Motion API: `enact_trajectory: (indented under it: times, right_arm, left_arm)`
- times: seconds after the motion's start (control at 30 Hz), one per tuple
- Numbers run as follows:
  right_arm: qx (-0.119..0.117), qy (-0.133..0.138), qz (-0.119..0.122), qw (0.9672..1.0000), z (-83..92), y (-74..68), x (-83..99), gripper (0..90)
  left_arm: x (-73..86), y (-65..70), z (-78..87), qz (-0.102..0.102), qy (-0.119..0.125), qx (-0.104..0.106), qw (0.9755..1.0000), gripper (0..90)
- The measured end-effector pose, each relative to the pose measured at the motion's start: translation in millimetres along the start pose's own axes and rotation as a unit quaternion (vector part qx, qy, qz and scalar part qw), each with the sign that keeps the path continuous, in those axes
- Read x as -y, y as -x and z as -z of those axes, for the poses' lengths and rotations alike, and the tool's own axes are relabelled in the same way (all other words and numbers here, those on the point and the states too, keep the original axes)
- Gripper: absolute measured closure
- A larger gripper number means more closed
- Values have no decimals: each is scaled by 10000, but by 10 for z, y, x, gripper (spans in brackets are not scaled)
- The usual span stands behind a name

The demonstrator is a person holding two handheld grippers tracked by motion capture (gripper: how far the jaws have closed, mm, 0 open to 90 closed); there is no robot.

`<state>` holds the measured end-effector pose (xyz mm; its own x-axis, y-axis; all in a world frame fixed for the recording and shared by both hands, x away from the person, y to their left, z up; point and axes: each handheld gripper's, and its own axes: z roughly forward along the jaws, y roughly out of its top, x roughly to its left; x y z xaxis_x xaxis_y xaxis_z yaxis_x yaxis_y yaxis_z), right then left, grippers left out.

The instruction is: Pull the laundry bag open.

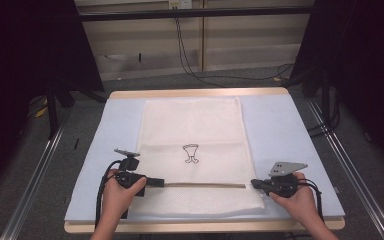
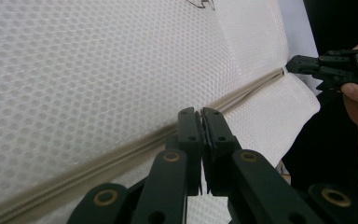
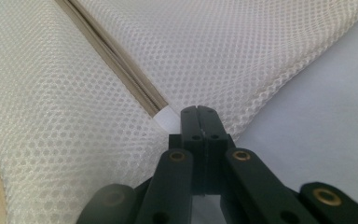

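On the table (image 1: pixel 300 135), closed grippers flank a mesh bag (image 1: pixel 195 125).

Pale blue mat (image 1: pixel 290 130) covers the wooden table (image 1: pixel 200 93).

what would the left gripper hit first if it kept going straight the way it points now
Probably the right gripper. The left gripper, jaws shut, points along the beige zipper of the mesh bag toward it; depth above the zipper is unclear.
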<state>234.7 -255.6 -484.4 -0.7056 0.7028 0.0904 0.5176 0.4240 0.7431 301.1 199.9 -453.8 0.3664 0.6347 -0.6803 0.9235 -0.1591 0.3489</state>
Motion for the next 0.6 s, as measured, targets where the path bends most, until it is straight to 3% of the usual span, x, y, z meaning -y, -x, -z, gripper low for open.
enact_trajectory:
  times: [0.1,0.47,0.6]
  right_arm:
    - [25,-16,-1,10000,1,-5,-3,900]
    - [16,4,7,10000,0,-1,1,900]
    - [23,-10,-3,10000,1,-3,-1,900]
  left_arm:
    - [11,-34,60,-5,31,-27,10000,873]
    - [131,-212,315,287,288,-121,9991,872]
    - [136,-225,357,230,283,-193,9991,873]
